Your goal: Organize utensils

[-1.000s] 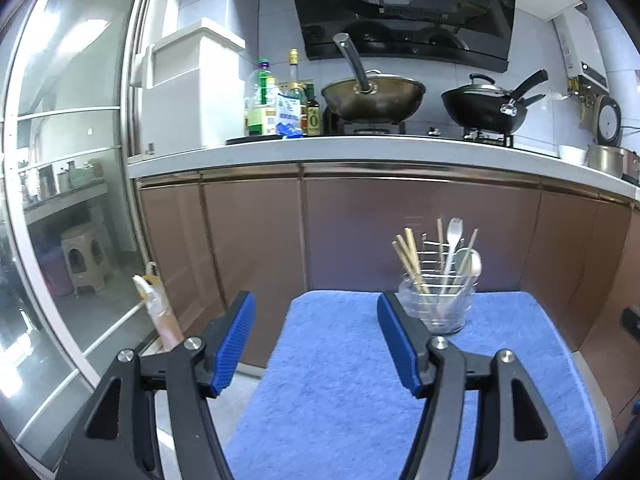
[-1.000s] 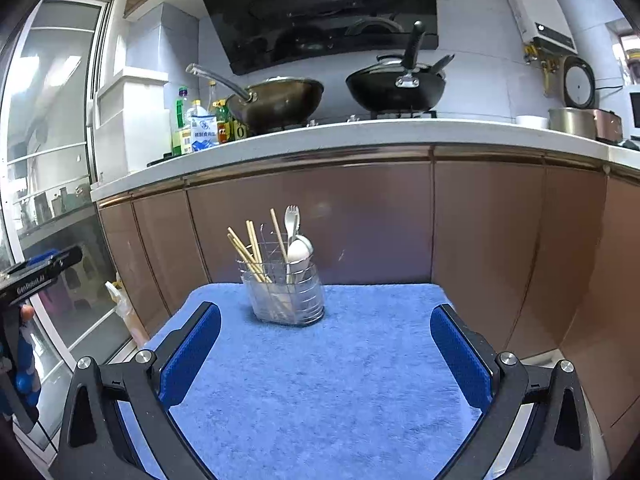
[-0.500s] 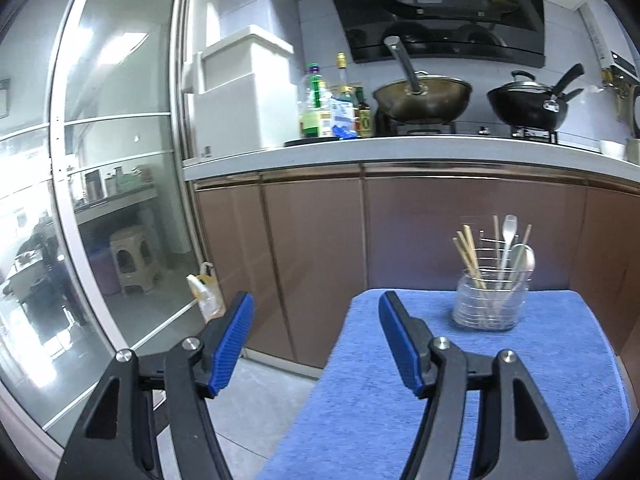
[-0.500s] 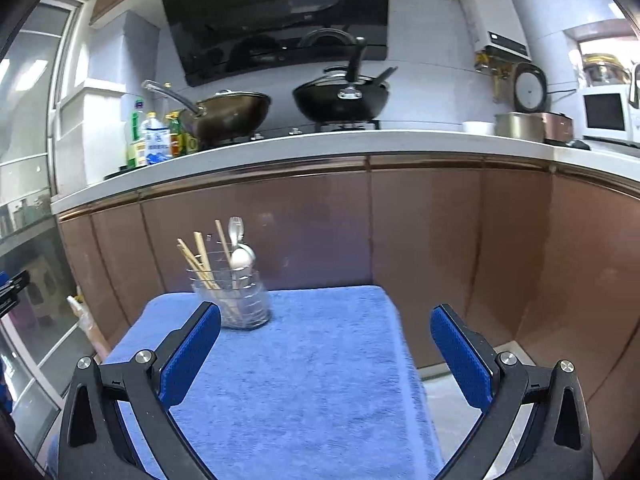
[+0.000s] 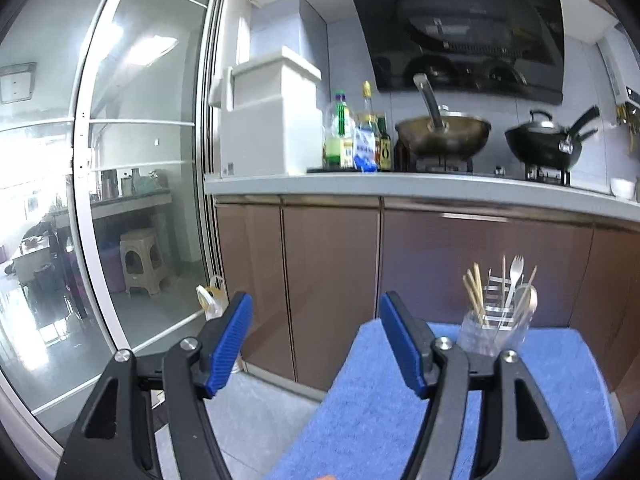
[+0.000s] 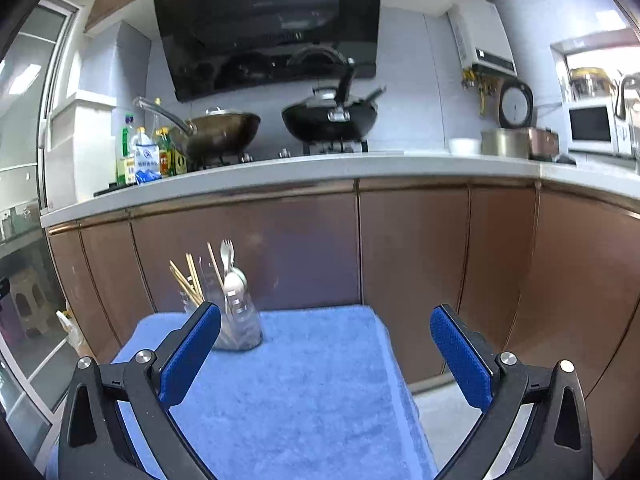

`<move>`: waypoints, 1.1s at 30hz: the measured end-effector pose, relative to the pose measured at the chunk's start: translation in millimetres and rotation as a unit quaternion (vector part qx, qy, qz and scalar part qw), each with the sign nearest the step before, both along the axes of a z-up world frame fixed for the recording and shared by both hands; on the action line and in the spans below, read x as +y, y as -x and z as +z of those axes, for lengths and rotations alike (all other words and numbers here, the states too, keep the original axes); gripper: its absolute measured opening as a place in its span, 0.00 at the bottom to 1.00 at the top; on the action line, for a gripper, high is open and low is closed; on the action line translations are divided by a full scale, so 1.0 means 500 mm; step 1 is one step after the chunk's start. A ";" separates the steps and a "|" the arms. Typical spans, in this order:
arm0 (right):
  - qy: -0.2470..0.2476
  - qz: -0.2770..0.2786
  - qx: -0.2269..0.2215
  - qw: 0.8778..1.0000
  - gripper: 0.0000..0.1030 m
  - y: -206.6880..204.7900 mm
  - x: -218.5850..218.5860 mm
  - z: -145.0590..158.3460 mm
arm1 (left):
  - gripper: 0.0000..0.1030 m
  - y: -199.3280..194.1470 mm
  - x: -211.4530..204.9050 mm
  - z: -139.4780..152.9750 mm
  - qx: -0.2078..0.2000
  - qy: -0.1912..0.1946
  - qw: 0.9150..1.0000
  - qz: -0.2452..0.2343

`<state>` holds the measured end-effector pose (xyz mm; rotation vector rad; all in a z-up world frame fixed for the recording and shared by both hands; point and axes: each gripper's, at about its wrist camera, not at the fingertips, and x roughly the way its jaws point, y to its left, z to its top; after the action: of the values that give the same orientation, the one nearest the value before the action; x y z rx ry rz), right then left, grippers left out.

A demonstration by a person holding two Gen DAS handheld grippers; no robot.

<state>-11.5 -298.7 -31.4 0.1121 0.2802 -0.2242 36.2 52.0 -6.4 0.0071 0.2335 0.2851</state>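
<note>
A clear utensil holder (image 6: 240, 322) stands at the far left of a blue towel (image 6: 304, 392). It holds wooden chopsticks (image 6: 185, 278), a fork (image 6: 227, 254) and a spoon (image 6: 235, 280). In the left wrist view the holder (image 5: 496, 330) is right of the fingers, at the far end of the towel (image 5: 532, 396). My left gripper (image 5: 316, 314) is open and empty, over the towel's left edge. My right gripper (image 6: 326, 330) is open wide and empty above the towel, its left finger partly hiding the holder.
Brown cabinet doors (image 6: 412, 264) run behind the towel under a white counter (image 6: 320, 174). On the counter are two woks (image 6: 332, 120), bottles (image 6: 140, 156) and a white box (image 5: 272, 120). A glass sliding door (image 5: 120, 200) stands left. Grey floor (image 5: 260, 404) lies beside the towel.
Both grippers have drawn apart: the left view has swung left toward the glass door, the right view right toward the cabinets. The holder has stayed in place. Both grippers stay open.
</note>
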 end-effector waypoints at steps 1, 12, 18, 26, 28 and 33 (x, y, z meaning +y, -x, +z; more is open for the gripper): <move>0.001 0.000 -0.005 1.000 1.00 0.002 0.003 0.007 | 0.69 0.004 -0.002 0.006 -0.005 -0.001 1.000 -0.002; 0.022 0.000 -0.027 0.999 1.00 0.020 0.033 0.051 | 0.70 0.008 -0.033 0.033 -0.017 0.004 1.000 -0.025; 0.040 -0.004 -0.032 0.999 1.00 0.028 0.045 0.071 | 0.70 0.012 -0.047 0.042 -0.023 0.006 0.999 -0.039; 0.054 0.007 -0.035 0.998 1.00 0.026 0.062 0.077 | 0.70 0.009 -0.051 0.046 -0.025 0.008 0.999 -0.045; 0.056 0.009 -0.035 0.998 1.00 0.026 0.065 0.077 | 0.70 0.010 -0.052 0.046 -0.025 0.007 0.999 -0.045; 0.062 0.014 -0.034 0.997 1.00 0.026 0.071 0.074 | 0.70 0.012 -0.052 0.046 -0.028 0.008 0.999 -0.043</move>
<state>-24.8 -263.0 5.5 -0.0066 0.1993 -0.2085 30.1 26.1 16.9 -0.0059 0.1797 0.1972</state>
